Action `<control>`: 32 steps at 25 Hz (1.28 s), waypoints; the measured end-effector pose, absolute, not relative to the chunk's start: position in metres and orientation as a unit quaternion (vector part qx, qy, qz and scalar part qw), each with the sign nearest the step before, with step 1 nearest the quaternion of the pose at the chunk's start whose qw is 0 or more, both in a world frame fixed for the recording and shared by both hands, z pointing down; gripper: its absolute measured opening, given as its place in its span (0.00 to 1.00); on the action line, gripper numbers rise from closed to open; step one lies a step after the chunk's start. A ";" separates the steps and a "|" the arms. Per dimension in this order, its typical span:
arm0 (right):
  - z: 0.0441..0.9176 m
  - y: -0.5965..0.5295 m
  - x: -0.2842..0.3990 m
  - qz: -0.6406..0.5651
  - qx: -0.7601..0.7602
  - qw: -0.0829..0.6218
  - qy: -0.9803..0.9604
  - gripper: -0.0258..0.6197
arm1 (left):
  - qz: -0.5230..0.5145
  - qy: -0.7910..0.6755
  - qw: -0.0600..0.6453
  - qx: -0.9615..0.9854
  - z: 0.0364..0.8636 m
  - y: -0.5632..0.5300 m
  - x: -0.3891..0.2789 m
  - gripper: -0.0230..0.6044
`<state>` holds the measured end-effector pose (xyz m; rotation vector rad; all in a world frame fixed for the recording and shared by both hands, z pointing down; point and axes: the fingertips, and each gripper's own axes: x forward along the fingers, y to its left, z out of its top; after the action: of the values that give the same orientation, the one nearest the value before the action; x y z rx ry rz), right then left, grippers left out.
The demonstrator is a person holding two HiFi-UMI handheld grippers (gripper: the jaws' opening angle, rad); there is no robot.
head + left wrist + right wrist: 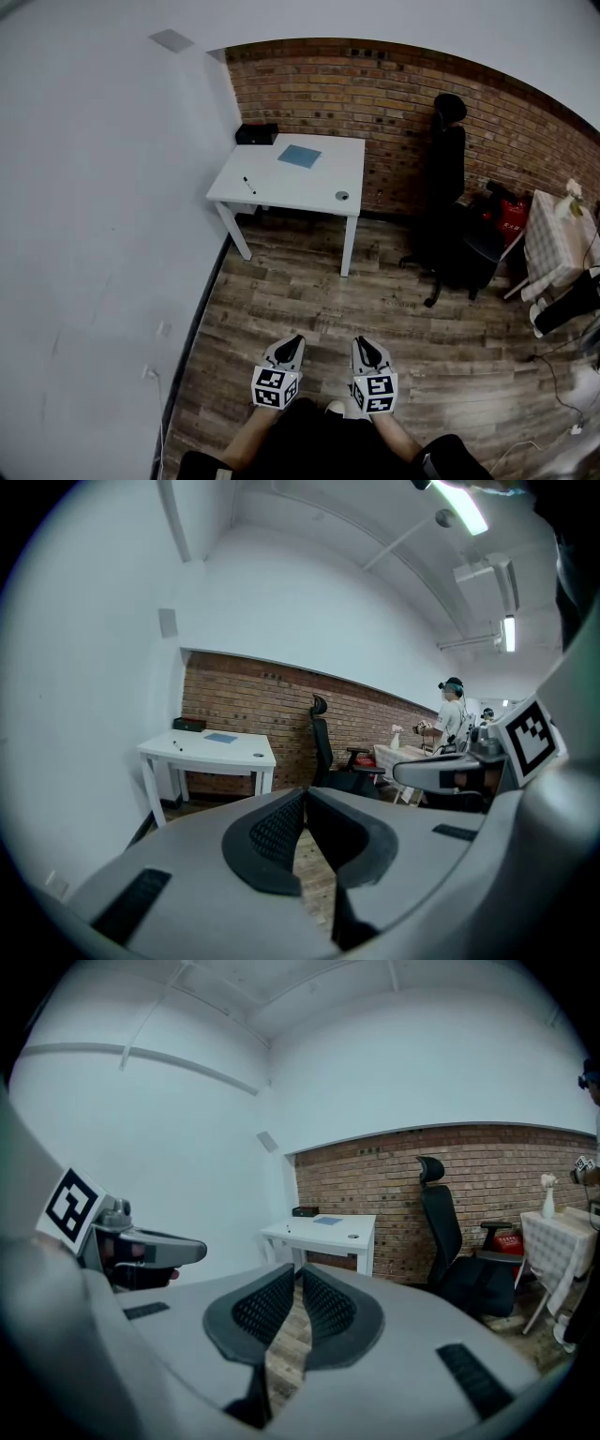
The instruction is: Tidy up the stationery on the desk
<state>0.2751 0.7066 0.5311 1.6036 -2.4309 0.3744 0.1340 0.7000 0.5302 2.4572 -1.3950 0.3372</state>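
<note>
Your left gripper (293, 341) and right gripper (362, 343), bottom centre, are both closed and empty. The desk (323, 180) lies well apart, upper centre.

The left claw (306, 793), closed and empty, faces a distant white desk (241, 750).

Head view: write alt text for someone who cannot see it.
A white desk across a wooden floor holds a black box, blue pad and pen. Near the camera, the left tongs and right tongs are shut and empty.
</note>
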 end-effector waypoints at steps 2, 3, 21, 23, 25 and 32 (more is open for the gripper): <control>0.534 0.707 0.279 0.132 0.540 0.103 -0.825 0.08 | 0.123 -0.483 0.145 0.855 0.531 0.701 0.140 0.07; 0.535 0.707 0.281 0.134 0.540 0.101 -0.825 0.08 | 0.125 -0.482 0.145 0.855 0.532 0.702 0.142 0.07; 0.551 0.623 0.274 0.138 0.533 0.117 -0.827 0.08 | 0.127 -0.474 0.156 0.857 0.551 0.616 0.143 0.07; 0.550 0.600 0.266 0.135 0.532 0.120 -0.827 0.08 | 0.125 -0.474 0.155 0.858 0.551 0.591 0.136 0.07; 0.550 0.575 0.259 0.133 0.532 0.120 -0.828 0.08 | 0.123 -0.473 0.155 0.859 0.552 0.564 0.129 0.07; 0.538 0.480 0.239 0.125 0.543 0.120 -0.822 0.08 | 0.124 -0.462 0.154 0.864 0.546 0.472 0.102 0.07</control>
<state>0.2386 0.4801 0.5377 1.5864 -2.4007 0.3657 0.1019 0.4718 0.5462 2.4771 -1.3250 0.3542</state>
